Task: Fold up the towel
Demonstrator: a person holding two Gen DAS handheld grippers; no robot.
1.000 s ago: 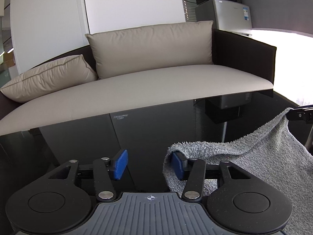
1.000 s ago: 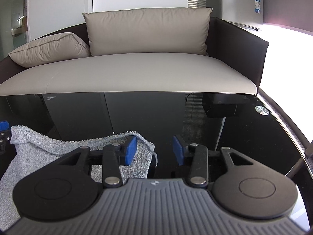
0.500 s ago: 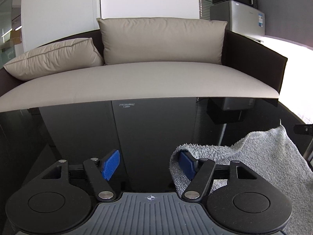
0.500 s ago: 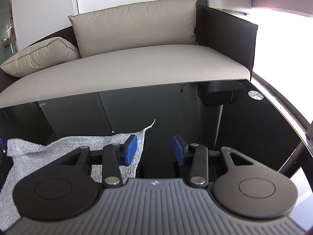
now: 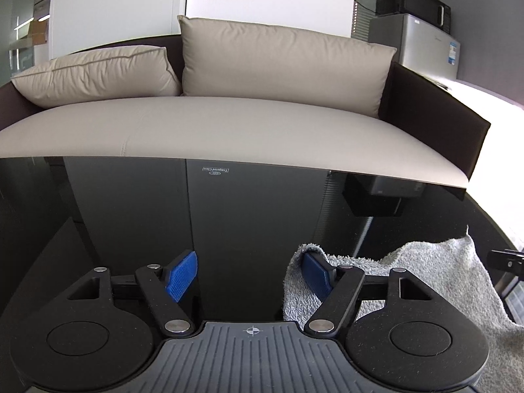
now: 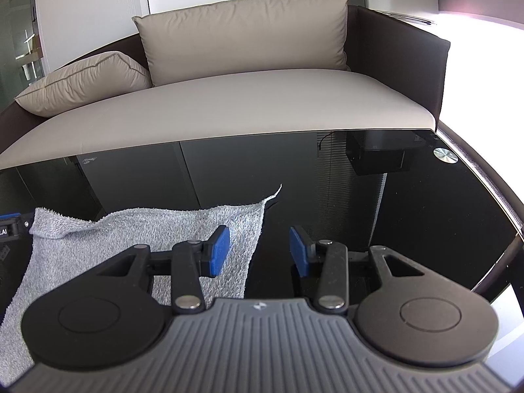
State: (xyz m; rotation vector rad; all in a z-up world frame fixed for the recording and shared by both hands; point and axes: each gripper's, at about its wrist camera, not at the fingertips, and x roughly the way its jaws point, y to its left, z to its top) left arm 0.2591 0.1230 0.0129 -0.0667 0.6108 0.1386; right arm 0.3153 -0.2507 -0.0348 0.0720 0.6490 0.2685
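A grey terry towel (image 5: 435, 281) lies on the black glass table (image 5: 249, 216). In the left wrist view it is at the lower right, and its near-left corner drapes over my right blue pad. My left gripper (image 5: 250, 276) is open and holds nothing. In the right wrist view the towel (image 6: 137, 235) lies flat at the lower left, its far right corner pointing up. My right gripper (image 6: 258, 250) is open, with its left finger over the towel's right edge and its right finger over bare glass.
A beige sofa (image 5: 229, 124) with two cushions stands just behind the table's far edge. A round metal fitting (image 6: 444, 156) sits at the table's far right corner. A fridge with a microwave (image 5: 416, 29) stands behind the sofa's right end.
Both grippers have lowered the towel from hanging in the air onto the glass, where it now lies flat. The left gripper's fingers have spread wider. The right gripper stayed open.
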